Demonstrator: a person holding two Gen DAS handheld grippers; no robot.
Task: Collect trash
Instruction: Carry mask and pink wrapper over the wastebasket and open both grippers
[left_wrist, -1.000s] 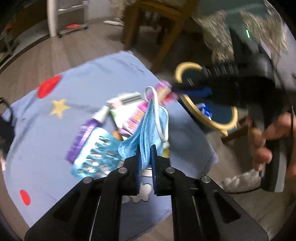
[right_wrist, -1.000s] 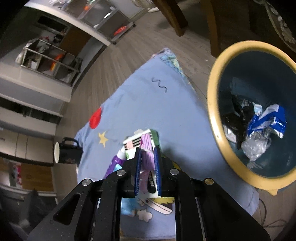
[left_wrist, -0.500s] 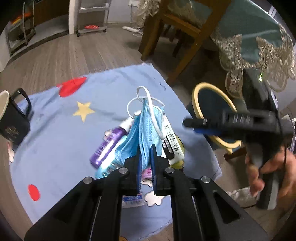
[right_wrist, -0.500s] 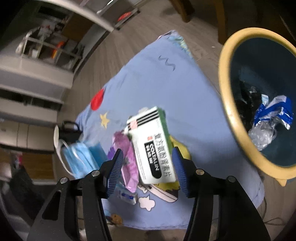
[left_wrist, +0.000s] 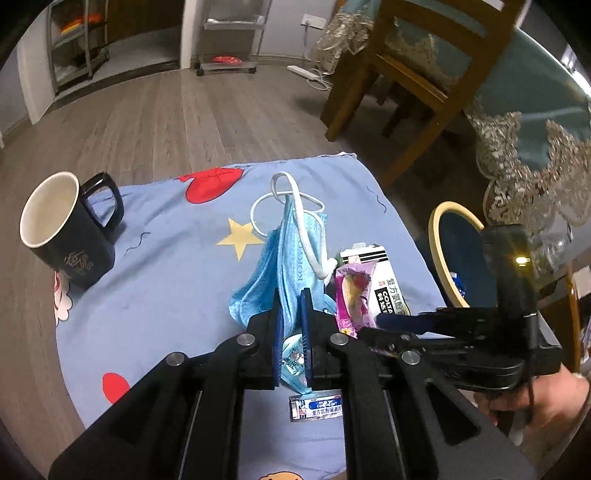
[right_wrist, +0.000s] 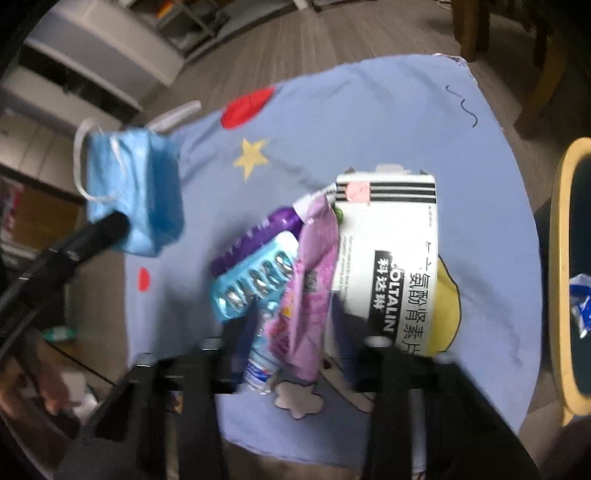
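My left gripper (left_wrist: 291, 306) is shut on a blue face mask (left_wrist: 291, 254) with white ear loops and holds it up above the blue cloth (left_wrist: 166, 258). The mask also shows in the right wrist view (right_wrist: 136, 192). My right gripper (right_wrist: 295, 321) is open, its jaws on either side of a pink snack wrapper (right_wrist: 310, 280) that lies on the cloth. A white medicine box (right_wrist: 391, 258), a purple tube (right_wrist: 258, 236) and a blue blister pack (right_wrist: 255, 280) lie beside the wrapper. The yellow-rimmed bin (left_wrist: 458, 254) stands at the right.
A black mug (left_wrist: 66, 229) stands on the cloth's left side. A small label packet (left_wrist: 316, 408) lies near the front edge. A wooden chair (left_wrist: 399, 74) and a lace-covered table (left_wrist: 535, 129) stand behind the bin. Wood floor surrounds the cloth.
My right gripper opened and let go of the pink wrapper, then dropped low over it. My left gripper rose and pulled back with the mask.
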